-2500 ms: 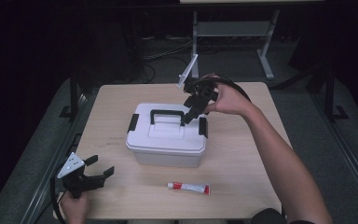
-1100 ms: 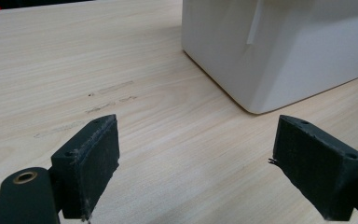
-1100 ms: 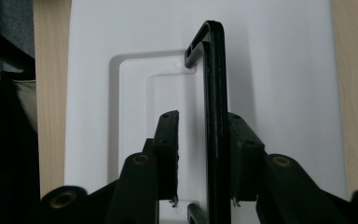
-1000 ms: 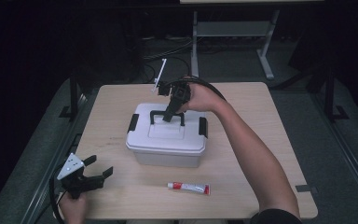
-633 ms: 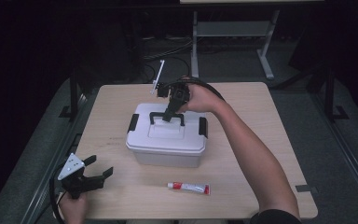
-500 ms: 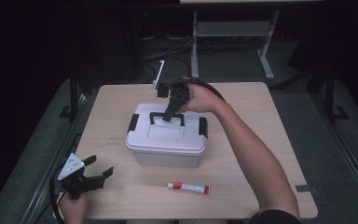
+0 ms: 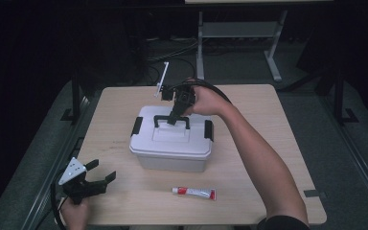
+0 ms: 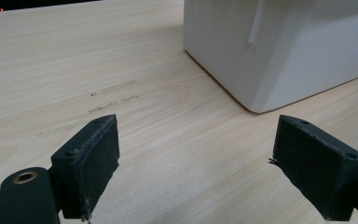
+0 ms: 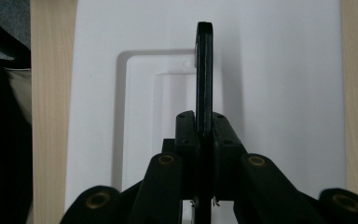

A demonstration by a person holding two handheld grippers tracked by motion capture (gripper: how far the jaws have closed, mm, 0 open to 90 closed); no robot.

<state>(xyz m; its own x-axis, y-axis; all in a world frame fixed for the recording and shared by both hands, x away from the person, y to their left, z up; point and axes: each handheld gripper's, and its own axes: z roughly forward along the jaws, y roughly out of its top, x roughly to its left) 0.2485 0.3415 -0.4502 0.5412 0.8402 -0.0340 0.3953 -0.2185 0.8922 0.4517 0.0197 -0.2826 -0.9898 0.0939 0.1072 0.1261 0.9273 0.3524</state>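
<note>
Box (image 7: 172, 143): white plastic, rectangular, rounded corners, lid on; centre of the high view, on the table (image 7: 278, 143).
Lid: flat, with a recessed rectangular panel in the middle; black latch at the left end (image 7: 137, 126) and at the right end (image 7: 208, 130).
Handle (image 7: 172, 120): black, bar-shaped, raised upright over the lid's recess; seen edge-on as a thin vertical strip at centre of the right gripper view (image 9: 204, 79).
Right gripper (image 7: 176, 116): upper centre of the high view, over the box; jaws pressed together on the handle.
Left gripper (image 7: 100, 178): lower left of the high view, resting low at the table's near corner; jaws spread wide, nothing between them, bare wood below.
Box corner (image 8: 270, 56): upper right of the left gripper view, well apart from the jaws.
Tube (image 7: 194, 192): white with red markings, lying flat at lower centre of the high view, near the box's front side, not touching it.
Table: light wood grain, dark floor around.
</note>
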